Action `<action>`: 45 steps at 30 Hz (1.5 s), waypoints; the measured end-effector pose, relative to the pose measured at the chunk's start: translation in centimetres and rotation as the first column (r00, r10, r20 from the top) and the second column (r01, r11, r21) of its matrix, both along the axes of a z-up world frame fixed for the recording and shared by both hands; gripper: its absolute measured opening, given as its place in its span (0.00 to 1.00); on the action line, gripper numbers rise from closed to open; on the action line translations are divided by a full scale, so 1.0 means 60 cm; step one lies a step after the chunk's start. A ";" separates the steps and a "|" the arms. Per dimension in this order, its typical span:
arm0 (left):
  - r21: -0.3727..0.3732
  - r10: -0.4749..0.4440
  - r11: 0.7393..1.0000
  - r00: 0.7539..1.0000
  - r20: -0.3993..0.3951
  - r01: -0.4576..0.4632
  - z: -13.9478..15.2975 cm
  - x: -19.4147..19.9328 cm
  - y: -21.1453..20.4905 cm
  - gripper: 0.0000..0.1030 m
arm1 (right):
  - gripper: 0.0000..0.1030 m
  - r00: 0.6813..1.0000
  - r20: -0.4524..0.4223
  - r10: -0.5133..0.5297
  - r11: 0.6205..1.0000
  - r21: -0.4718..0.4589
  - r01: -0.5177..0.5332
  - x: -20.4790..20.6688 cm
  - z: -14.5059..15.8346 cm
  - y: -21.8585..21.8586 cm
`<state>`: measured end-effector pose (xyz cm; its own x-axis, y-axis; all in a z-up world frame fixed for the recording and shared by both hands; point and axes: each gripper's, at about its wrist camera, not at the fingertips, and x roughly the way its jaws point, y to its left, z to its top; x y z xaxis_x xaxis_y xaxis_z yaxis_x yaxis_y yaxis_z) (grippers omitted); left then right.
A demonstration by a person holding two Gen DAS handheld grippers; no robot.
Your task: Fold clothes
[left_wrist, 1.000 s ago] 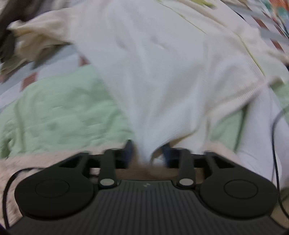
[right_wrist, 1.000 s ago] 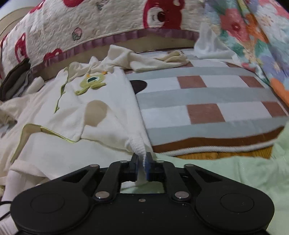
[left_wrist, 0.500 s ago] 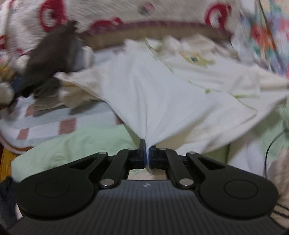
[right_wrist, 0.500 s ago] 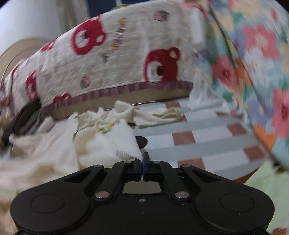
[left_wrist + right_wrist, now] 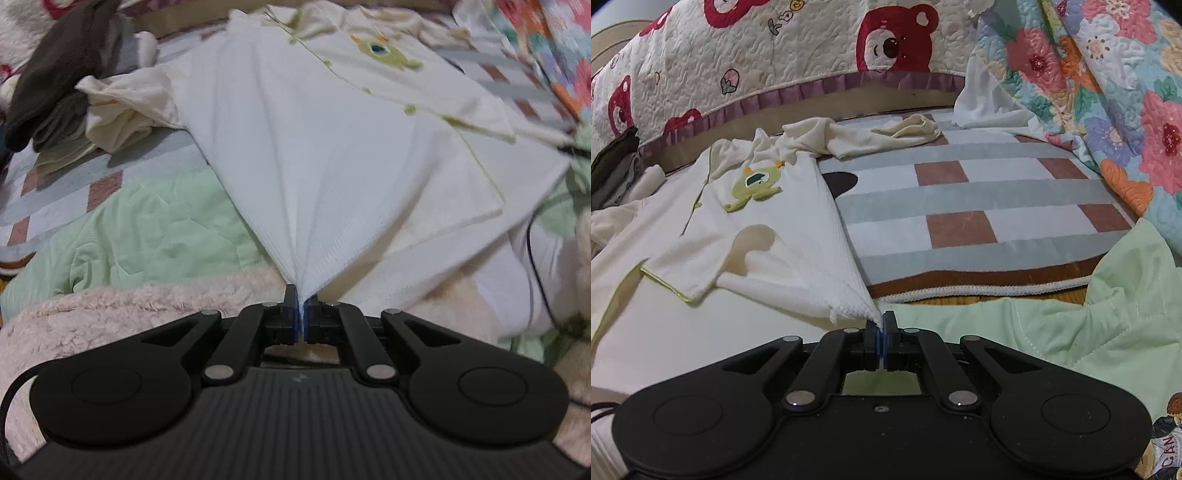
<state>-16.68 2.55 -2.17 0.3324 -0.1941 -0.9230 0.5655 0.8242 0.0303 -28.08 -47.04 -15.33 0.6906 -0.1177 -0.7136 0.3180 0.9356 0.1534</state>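
The left gripper (image 5: 302,314) is clamped on a pinched corner of the white garment (image 5: 332,155), its jaws having just been closing with the cloth between them, and the fabric fans out from the pads in taut pleats. The right gripper (image 5: 880,332) is likewise pressed tight on another corner of the same garment (image 5: 783,236), at the near edge of the bed.

The garment lies spread across the checked mat (image 5: 979,206) toward the mat's left side, with a green cartoon patch (image 5: 753,186) on its chest. A pale green quilt (image 5: 1052,332) covers the near edge of the bed below the mat. A bear-print blanket (image 5: 775,55) stands along the far edge, and a floral quilt (image 5: 1108,92) along the right. Cream clothes (image 5: 857,138) lie crumpled at the mat's far edge, and dark clothes (image 5: 62,70) are piled at its far left corner.
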 end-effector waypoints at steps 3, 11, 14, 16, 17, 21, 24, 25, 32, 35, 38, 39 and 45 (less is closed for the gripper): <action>0.060 -0.092 0.994 0.996 -0.002 0.092 0.001 -0.009 -0.013 0.07 | 0.14 0.998 -0.070 0.012 1.000 0.023 -0.010 -0.004 0.001 -0.001; -0.084 -0.199 0.976 0.980 0.009 0.199 0.093 -0.017 -0.013 0.37 | 0.33 0.999 -0.038 0.010 0.981 0.192 -0.002 -0.017 0.086 -0.019; -0.186 -0.196 0.962 0.979 0.047 0.202 0.135 -0.014 -0.012 0.44 | 0.36 0.999 0.027 0.043 0.970 0.236 -0.048 0.005 0.116 -0.026; -0.255 -0.179 0.949 0.982 0.052 0.187 0.140 0.004 -0.024 0.44 | 0.36 0.995 0.059 0.075 0.955 0.284 -0.088 0.035 0.120 -0.032; -0.283 -0.174 0.942 0.984 0.042 0.179 0.133 0.016 -0.038 0.44 | 0.38 0.993 0.064 0.101 0.941 0.318 -0.116 0.055 0.117 -0.031; -0.316 -0.239 0.919 0.971 0.031 0.236 0.081 0.043 -0.139 0.44 | 0.38 0.975 0.047 0.218 0.879 0.426 -0.217 0.134 0.086 0.000; -0.326 -0.286 0.912 0.955 -0.073 0.248 0.013 0.072 -0.210 0.45 | 0.40 0.970 0.004 0.243 0.860 0.462 -0.217 0.177 0.056 0.022; -0.313 -0.285 0.918 0.954 -0.095 0.243 -0.008 0.081 -0.227 0.45 | 0.40 0.970 -0.017 0.242 0.856 0.475 -0.205 0.188 0.046 0.026; -0.259 -0.270 0.941 0.945 -0.182 0.219 -0.097 0.094 -0.291 0.46 | 0.50 0.965 -0.102 0.242 0.839 0.522 -0.155 0.221 0.001 0.035; -0.247 -0.272 0.943 0.946 -0.177 0.225 -0.110 0.085 -0.293 0.58 | 0.51 0.960 -0.092 0.264 0.839 0.513 -0.182 0.230 -0.002 0.037; -0.257 -0.262 0.943 0.946 -0.190 0.209 -0.112 0.089 -0.282 0.59 | 0.19 0.946 -0.080 0.313 0.853 0.463 -0.243 0.234 0.006 0.050; -0.267 -0.265 0.941 0.944 -0.195 0.209 -0.112 0.092 -0.277 0.58 | 0.16 0.940 -0.080 0.332 0.857 0.441 -0.265 0.234 0.010 0.055; -0.361 -0.275 0.915 0.932 -0.234 0.180 -0.106 0.100 -0.265 0.16 | 0.06 0.898 0.015 0.440 0.696 0.625 -0.352 0.218 0.039 0.060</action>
<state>-10.68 -13.35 -8.51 -0.0145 -0.5411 -0.8408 0.6848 0.6074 -0.4027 -14.98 -43.47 -13.00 0.4724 0.6266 -0.6199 -0.0035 0.7046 0.7096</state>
